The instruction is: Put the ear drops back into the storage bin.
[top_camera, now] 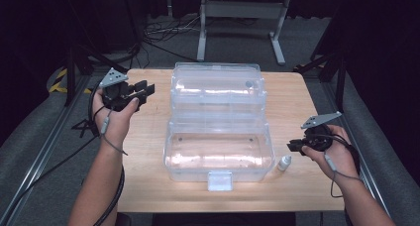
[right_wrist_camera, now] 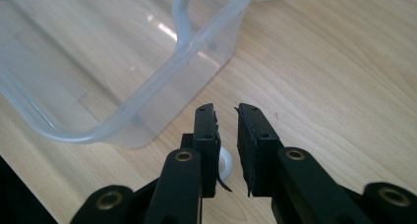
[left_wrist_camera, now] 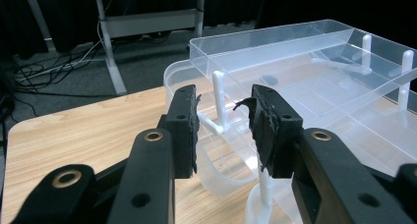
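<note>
A clear plastic box point(top_camera: 218, 172) stands open in the middle of the wooden table point(top_camera: 297, 102), its lid point(top_camera: 216, 87) tipped back. A small white bottle point(top_camera: 284, 163) stands by the box's front right corner. My right gripper point(top_camera: 293, 145) hovers just right of the bottle, pointing left. In the right gripper view its jaws point(right_wrist_camera: 226, 113) stand a narrow gap apart with nothing between them, and the bottle point(right_wrist_camera: 225, 161) peeks out under the left jaw, beside the box's corner point(right_wrist_camera: 147, 101). My left gripper point(top_camera: 143, 89) is held left of the lid, open and empty point(left_wrist_camera: 223, 103), facing the box point(left_wrist_camera: 305, 42).
A white latch point(top_camera: 219, 180) hangs at the box's front wall. Bare wood lies on both sides of the box. Beyond the table's far edge are a white metal frame point(top_camera: 237, 18) and cables point(top_camera: 163, 35) on the grey floor.
</note>
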Available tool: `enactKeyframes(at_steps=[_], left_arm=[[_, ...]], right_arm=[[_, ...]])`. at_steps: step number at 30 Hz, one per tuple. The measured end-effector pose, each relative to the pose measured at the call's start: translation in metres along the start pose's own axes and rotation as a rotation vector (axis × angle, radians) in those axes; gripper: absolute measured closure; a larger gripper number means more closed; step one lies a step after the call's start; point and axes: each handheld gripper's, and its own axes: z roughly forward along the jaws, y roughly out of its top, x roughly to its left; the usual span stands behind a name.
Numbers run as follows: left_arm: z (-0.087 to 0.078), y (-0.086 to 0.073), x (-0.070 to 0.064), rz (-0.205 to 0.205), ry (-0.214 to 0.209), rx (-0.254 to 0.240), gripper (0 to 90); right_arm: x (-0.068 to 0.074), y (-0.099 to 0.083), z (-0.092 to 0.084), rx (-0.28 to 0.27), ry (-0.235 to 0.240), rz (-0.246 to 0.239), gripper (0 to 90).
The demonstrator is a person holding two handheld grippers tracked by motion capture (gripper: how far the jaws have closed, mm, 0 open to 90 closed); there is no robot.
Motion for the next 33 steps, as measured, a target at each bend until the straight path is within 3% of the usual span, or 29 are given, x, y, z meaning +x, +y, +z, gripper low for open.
enactKeyframes(at_steps=[4, 10, 25, 33], left_arm=[[0.0, 0.0, 0.0, -0.007, 0.001, -0.002, 63.9], [0.001, -0.002, 0.002, -0.012, 0.0, 0.008, 63.9], [0.001, -0.002, 0.003, -0.015, -0.011, 0.014, 63.0], [0.002, -0.003, 0.003, -0.017, -0.014, 0.012, 63.0]], right_arm=[[0.0, 0.002, 0.002, 0.028, 0.002, -0.015, 78.7], [-0.001, 0.008, 0.005, 0.119, 0.017, -0.062, 75.5], [0.002, 0.023, 0.023, 0.338, 0.111, -0.305, 64.1], [0.001, 0.024, 0.032, 0.391, 0.118, -0.353, 61.3]])
